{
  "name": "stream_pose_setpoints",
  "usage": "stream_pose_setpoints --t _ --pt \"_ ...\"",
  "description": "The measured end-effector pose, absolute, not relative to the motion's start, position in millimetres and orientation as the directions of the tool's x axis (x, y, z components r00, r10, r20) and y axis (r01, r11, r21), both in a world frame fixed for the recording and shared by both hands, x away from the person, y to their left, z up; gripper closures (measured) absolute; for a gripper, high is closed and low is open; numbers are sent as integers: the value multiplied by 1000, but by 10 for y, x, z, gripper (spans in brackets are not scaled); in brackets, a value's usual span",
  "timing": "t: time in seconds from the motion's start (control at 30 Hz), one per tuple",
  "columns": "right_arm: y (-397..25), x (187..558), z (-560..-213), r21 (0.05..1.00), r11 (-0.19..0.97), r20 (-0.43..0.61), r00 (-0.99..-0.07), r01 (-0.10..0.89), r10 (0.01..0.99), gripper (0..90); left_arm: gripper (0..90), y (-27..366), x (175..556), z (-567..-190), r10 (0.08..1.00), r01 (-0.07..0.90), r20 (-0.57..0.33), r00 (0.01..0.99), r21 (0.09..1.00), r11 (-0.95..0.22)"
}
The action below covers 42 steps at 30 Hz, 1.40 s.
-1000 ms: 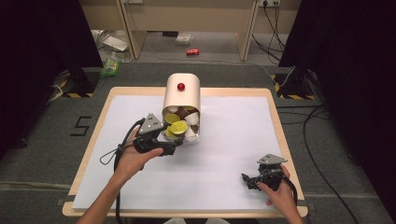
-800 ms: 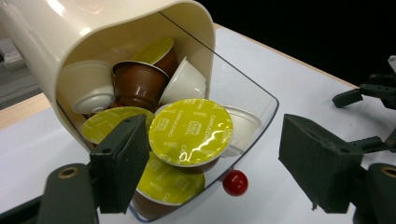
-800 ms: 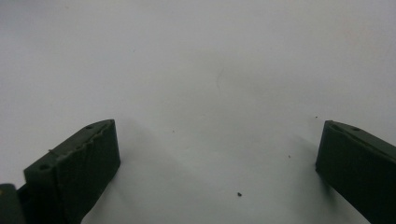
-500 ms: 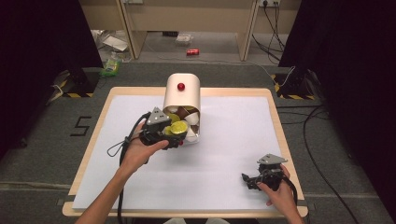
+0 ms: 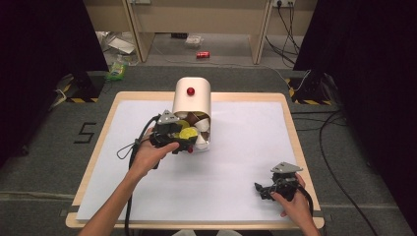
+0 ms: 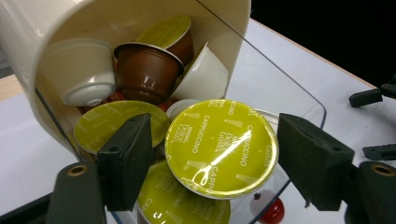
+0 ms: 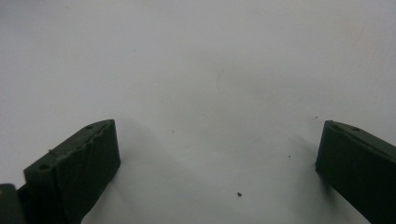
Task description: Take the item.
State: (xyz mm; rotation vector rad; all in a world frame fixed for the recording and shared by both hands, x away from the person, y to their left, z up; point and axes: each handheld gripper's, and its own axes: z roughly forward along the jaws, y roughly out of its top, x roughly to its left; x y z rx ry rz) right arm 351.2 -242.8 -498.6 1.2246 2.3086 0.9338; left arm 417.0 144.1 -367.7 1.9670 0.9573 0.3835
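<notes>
A cream canister (image 5: 193,101) with a red knob (image 5: 190,91) lies on its side on the white mat, its mouth toward me. Several coffee capsules spill from it: brown (image 6: 147,70), white (image 6: 84,77) and yellow-lidded ones. My left gripper (image 5: 186,138) is at the mouth, open, with a yellow "Cappuccino" capsule (image 6: 222,147) between its jaws. The right jaw is at the lid's edge and a small gap shows on the left. My right gripper (image 5: 260,189) rests open near the table's front right, with bare mat between its jaws (image 7: 217,154).
A clear plastic flap (image 6: 289,93) sticks out from the canister's mouth onto the mat. A small red piece (image 6: 271,212) lies just under the left gripper. The wooden table edge (image 5: 300,147) frames the white mat. Cables and litter lie on the floor beyond.
My left gripper has moved forward and slightly right, up to the canister's mouth and around the yellow capsule. The right gripper has stayed put.
</notes>
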Motion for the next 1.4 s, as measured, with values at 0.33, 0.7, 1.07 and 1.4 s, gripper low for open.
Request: stream_pose_setpoints --t 0.33,0.7,1.07,1.4 --pt "-2426 3511 -4985 699 402 -8 -556 592 831 2 376 1425 4194 -3701 736 490 -118 666 814 -313" --pt "-2427 3511 -4985 699 403 -9 -556 591 831 2 379 1422 4129 -3581 733 455 -88 675 831 -319" --pt "-2427 3511 -4986 699 404 -10 -557 590 831 2 379 1573 4104 -3437 744 448 -94 661 845 -292" --pt "-2423 3508 -4985 698 398 -3 -553 596 833 1 379 1760 4056 -3331 756 441 -97 648 856 -268"
